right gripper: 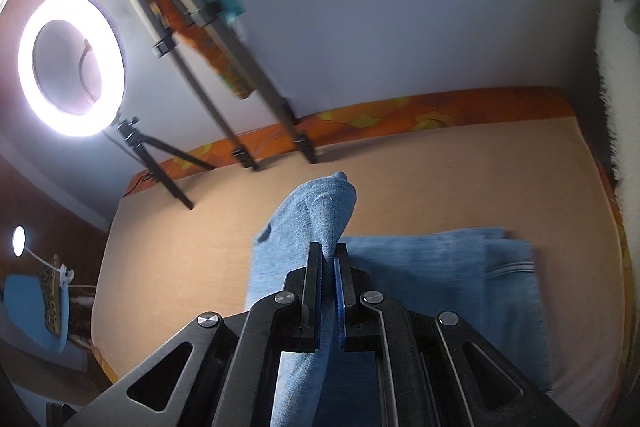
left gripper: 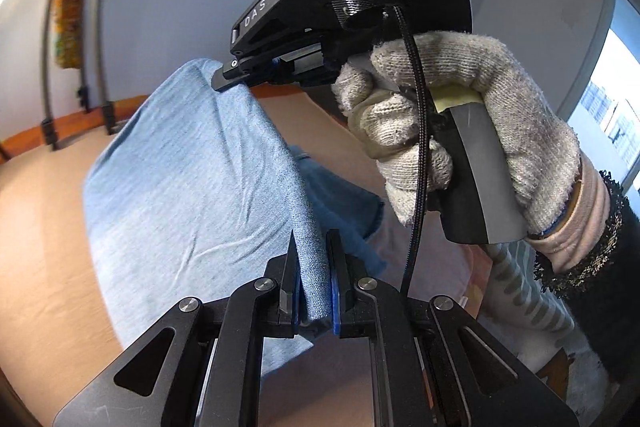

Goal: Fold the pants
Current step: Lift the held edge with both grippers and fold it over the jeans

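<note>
The left gripper [left gripper: 314, 255] was matte black with blue pads and round silver screws. The right gripper [left gripper: 236, 77], marked "DAS" (white letters), carried a braided black cable. The right hand [left gripper: 460, 131] wore a grubby off-white knitted glove and a fuzzy black sleeve.

pants [left gripper: 192, 187] | light blue denim | I see one edge lifted taut | rest lies folded flat on the bed [right gripper: 180, 227]

I see a lit ring light [right gripper: 71, 65] on a tripod [right gripper: 160, 163] past the bed's [right gripper: 200, 227] far-left corner | two dark stand legs [right gripper: 224, 99] along its far edge | orange patterned cloth [right gripper: 420, 119] on that edge | a bright window [left gripper: 612, 115] at right
</note>
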Demonstrator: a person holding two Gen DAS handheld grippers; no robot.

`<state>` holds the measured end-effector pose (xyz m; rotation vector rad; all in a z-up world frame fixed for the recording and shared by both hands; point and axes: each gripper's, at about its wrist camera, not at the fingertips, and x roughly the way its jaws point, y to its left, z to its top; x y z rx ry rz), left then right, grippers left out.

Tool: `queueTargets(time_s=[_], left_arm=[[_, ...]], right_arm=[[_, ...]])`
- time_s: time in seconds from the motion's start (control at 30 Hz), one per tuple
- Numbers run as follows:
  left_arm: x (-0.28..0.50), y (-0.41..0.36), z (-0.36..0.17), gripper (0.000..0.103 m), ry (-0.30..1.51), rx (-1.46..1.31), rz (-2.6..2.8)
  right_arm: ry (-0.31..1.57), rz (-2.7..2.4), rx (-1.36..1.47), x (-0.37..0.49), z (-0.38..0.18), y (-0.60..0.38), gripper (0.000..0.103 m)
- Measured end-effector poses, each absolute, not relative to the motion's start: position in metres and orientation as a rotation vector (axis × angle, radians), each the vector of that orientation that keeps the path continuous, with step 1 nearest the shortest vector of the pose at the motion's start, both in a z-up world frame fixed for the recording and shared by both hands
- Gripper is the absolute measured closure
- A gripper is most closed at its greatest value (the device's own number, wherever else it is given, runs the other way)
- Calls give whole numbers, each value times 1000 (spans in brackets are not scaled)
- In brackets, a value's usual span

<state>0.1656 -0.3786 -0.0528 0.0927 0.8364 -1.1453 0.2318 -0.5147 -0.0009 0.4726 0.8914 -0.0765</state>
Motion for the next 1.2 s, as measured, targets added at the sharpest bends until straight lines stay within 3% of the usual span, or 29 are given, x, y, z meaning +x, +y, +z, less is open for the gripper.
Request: queueTargets(time_s=[0.6,1.0,1.07,1.13,1.2], left_arm=[[145,-471,-85,94,895,181,-1217],[142,-489,-102,94,922,189,-1206],[139,-489,-100,93,921,190,-1208],[136,-490,-98,85,921,190,-1214],[130,-492,-96,82,921,192,-1217]], right_arm=[[871,-124,590,208,-47,-620,100],[900,-103,607,214,-80,-643,100],[897,-111,593,212,-79,-642,97],[885,-132,585,208,-75,-645,93],[875,-133,595,203,-70,-650,85]])
